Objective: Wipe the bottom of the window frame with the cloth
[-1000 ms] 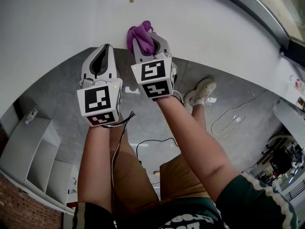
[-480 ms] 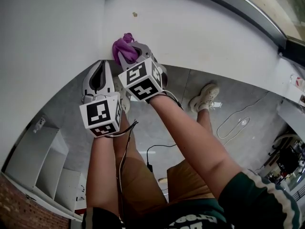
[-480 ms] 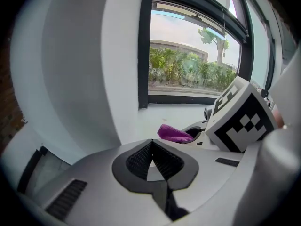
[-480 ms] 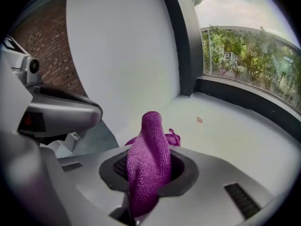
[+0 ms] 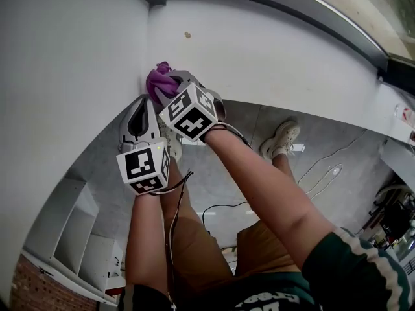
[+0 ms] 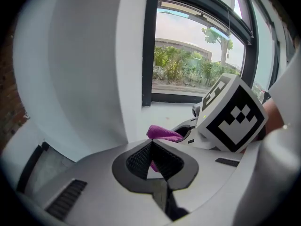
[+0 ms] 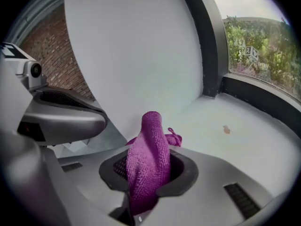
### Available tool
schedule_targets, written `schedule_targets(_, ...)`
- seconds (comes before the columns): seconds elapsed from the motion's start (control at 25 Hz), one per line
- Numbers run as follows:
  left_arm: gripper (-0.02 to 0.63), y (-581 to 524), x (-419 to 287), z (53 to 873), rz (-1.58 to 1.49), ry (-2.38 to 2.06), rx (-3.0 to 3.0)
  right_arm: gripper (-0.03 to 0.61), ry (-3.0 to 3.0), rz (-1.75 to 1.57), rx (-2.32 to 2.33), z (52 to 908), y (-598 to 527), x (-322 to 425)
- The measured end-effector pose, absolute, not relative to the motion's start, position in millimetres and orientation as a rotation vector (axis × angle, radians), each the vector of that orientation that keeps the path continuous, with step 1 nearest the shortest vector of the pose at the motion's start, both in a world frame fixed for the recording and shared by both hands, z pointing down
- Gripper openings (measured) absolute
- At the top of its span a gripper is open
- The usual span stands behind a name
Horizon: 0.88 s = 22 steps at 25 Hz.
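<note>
A purple cloth [image 5: 157, 79] is bunched in my right gripper [image 5: 170, 84], which is shut on it and held against the near edge of the white sill [image 5: 272, 50], by the left wall corner. In the right gripper view the cloth [image 7: 148, 159] stands up out of the shut jaws. The dark bottom bar of the window frame [image 7: 263, 102] runs beyond the sill. My left gripper [image 5: 143, 103] hangs just below and left of the right one, shut on nothing. From the left gripper view the cloth [image 6: 162, 133] shows ahead, with the window frame's bottom [image 6: 174, 98] behind it.
A small brown spot [image 7: 226, 130] marks the sill. The white side wall [image 5: 65, 76] stands close on the left. Below are the grey floor with a white cable [image 5: 324, 173], a shoe [image 5: 280, 140] and a white shelf unit [image 5: 71, 238].
Both grippers have shifted left toward the wall corner, and the right one has carried the cloth with it. The view now shows more of the sill and frame.
</note>
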<state>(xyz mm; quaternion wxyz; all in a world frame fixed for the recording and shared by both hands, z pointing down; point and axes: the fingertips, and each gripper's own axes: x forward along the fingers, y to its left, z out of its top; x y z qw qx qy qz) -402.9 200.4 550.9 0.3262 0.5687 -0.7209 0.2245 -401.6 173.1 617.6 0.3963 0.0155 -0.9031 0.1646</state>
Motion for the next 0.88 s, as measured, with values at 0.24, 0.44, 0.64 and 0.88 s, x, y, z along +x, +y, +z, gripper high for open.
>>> schedule_targets(0.24, 0.008, 201, -404, 554, 0.570, -1.898, 1.451, 0.094, -2.296, 0.382, -0.031, 617, 175, -403)
schedule_targets(0.44, 0.008, 198, -401, 555, 0.574, -1.888, 1.450, 0.095, -2.291, 0.354, -0.064, 618, 174, -404)
schedule_targets(0.64, 0.008, 190, -397, 555, 0.562, -1.884, 1.451, 0.095, -2.297, 0.336, -0.092, 617, 169, -405)
schedule_targets(0.88, 0.008, 177, -396, 553, 0.559, -1.882, 1.464, 0.095, -2.308, 0.315, -0.101, 616, 155, -407)
